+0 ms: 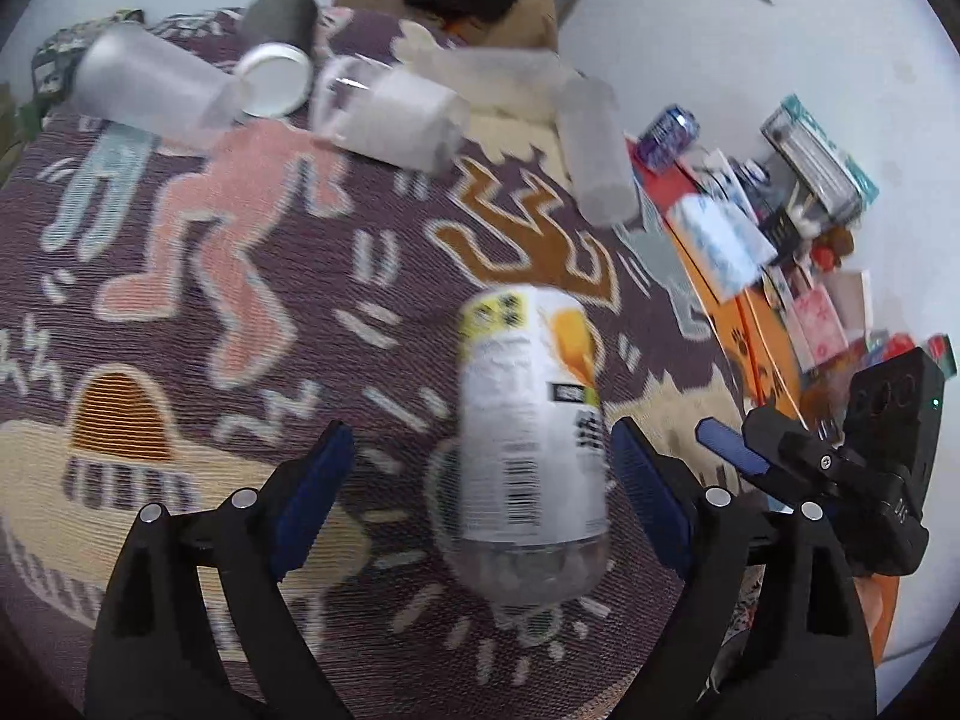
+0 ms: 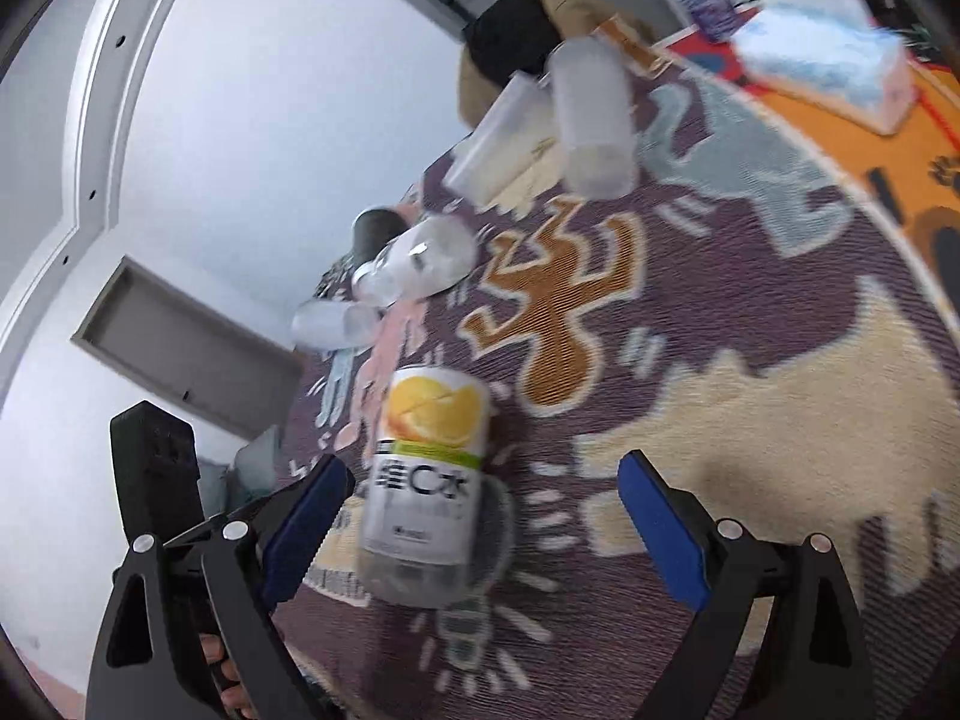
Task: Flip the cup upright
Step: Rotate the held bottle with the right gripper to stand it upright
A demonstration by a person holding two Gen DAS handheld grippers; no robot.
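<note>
A clear plastic cup with a white and orange-fruit label (image 1: 531, 438) lies on its side on the patterned rug, blurred by motion; it also shows in the right wrist view (image 2: 429, 480). My left gripper (image 1: 480, 480) is open, its blue pads either side of the cup without touching it. My right gripper (image 2: 480, 510) is open, the cup lying between its pads nearer the left one. The right gripper's finger and body (image 1: 840, 462) show at the right of the left wrist view.
Several frosted cups (image 1: 150, 81) and a dark paper cup (image 1: 282, 36) lie at the rug's far end. A purple can (image 1: 666, 132), a tissue pack (image 1: 717, 240) and boxes crowd an orange surface at the right. A white wall (image 2: 240, 120) stands behind.
</note>
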